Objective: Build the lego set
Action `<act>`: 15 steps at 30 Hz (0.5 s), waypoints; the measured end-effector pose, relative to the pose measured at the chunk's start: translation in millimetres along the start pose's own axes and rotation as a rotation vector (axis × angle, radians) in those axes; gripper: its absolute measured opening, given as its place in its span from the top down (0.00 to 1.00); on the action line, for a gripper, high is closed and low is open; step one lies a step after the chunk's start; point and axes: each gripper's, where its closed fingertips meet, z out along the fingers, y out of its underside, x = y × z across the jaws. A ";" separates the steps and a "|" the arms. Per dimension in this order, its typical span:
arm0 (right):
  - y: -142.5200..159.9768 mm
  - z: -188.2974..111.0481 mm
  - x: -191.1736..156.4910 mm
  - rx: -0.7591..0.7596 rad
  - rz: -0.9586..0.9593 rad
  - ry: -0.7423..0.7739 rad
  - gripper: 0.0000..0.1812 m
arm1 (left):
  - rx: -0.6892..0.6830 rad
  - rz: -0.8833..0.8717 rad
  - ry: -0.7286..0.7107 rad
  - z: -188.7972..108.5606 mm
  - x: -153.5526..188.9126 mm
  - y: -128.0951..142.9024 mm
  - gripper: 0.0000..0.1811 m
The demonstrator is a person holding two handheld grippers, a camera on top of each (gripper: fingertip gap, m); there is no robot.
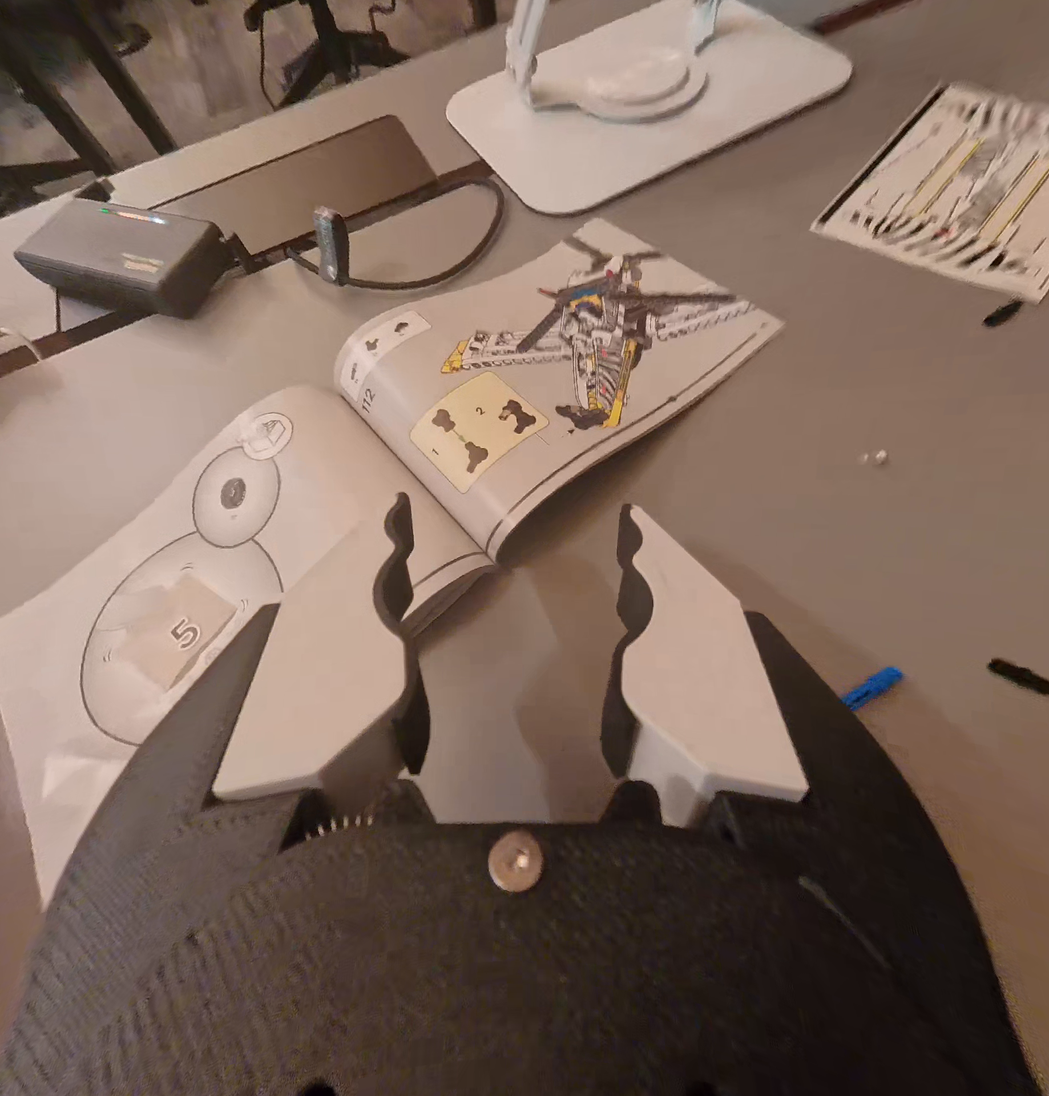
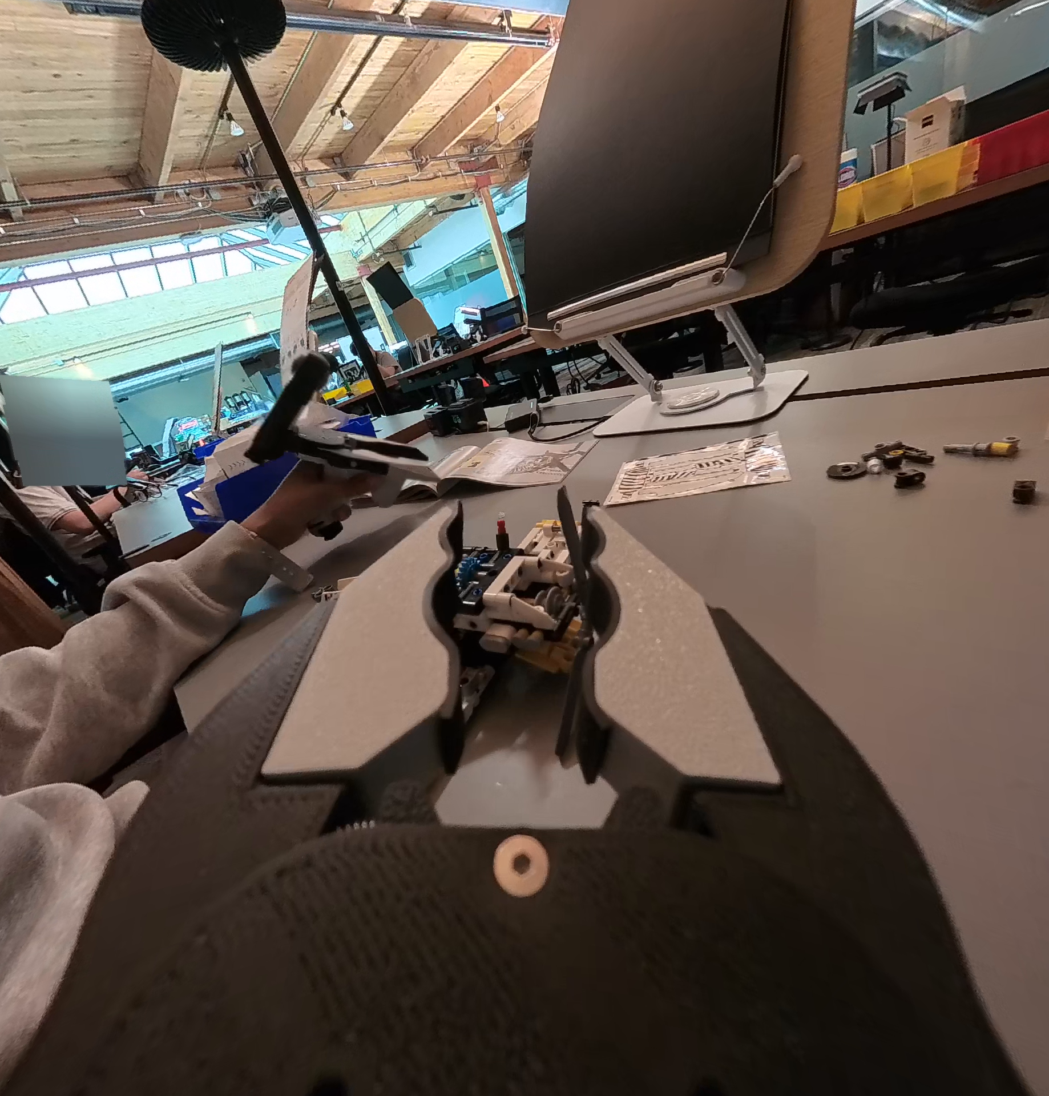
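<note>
1. The lego model (image 2: 519,599), a partly built white, black and yellow Technic body with blue gears, sits clamped between the fingers of the right gripper (image 2: 519,593), whose grey jaws stand narrow against its two sides. Held this way it probably stays steady for the next part to go on.

2. Far to the left of that claw, the left gripper (image 2: 356,456) shows in the right wrist view, raised off the grey table (image 2: 866,652) by a hand in a pale grey sleeve (image 2: 125,640). It appears free for picking.

3. In its own view the left gripper (image 1: 513,593) stands wide and empty, nothing between the jaws.

4. Just ahead of the left claw, partly under its left finger, lies the open grey instruction booklet (image 1: 391,451), flat and spread so the current step can be read while both hands are busy.

5. Beyond the booklet rests the white monitor stand base (image 1: 646,101), well out of the way.

6. Ahead and to the right of the left claw lies a striped black-and-white sticker sheet (image 1: 955,190), apparently kept for later.

7. Right of the left claw, a small blue lego pin (image 1: 872,682) and a short black lego piece (image 1: 1023,676) lie loose on the table, within easy reach.
</note>
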 end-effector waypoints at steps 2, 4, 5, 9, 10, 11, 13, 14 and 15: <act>-0.2 -0.2 -0.2 0.002 0.004 -0.004 0.79 | -0.064 0.082 -0.049 7.8 -0.8 9.6 0.63; -0.2 -0.1 -0.3 0.001 0.007 -0.007 0.79 | -0.111 0.138 -0.078 16.0 -0.9 18.6 0.65; 0.0 0.0 -0.4 0.001 0.008 -0.008 0.79 | -0.127 0.147 -0.082 19.7 -0.6 22.3 0.69; -0.1 0.0 -0.5 0.001 0.007 -0.009 0.79 | -0.108 0.138 -0.132 20.8 -10.6 21.0 0.95; -0.1 0.0 -0.5 0.001 0.008 -0.009 0.79 | -0.105 0.127 -0.125 19.8 -10.8 20.9 0.96; -0.1 -0.1 -0.4 0.001 0.008 -0.009 0.79 | -0.104 0.117 -0.120 18.6 -11.4 21.2 0.96; -0.1 -0.2 -0.4 0.001 0.009 -0.009 0.79 | -0.114 0.101 -0.107 15.0 -11.8 22.9 0.97; -0.2 -0.3 -0.3 0.002 0.010 -0.008 0.79 | -0.121 0.094 -0.096 12.8 -11.1 24.3 0.97; -0.5 -0.6 -0.1 0.004 0.010 -0.007 0.79 | -0.126 0.086 -0.090 9.8 -10.4 26.3 0.98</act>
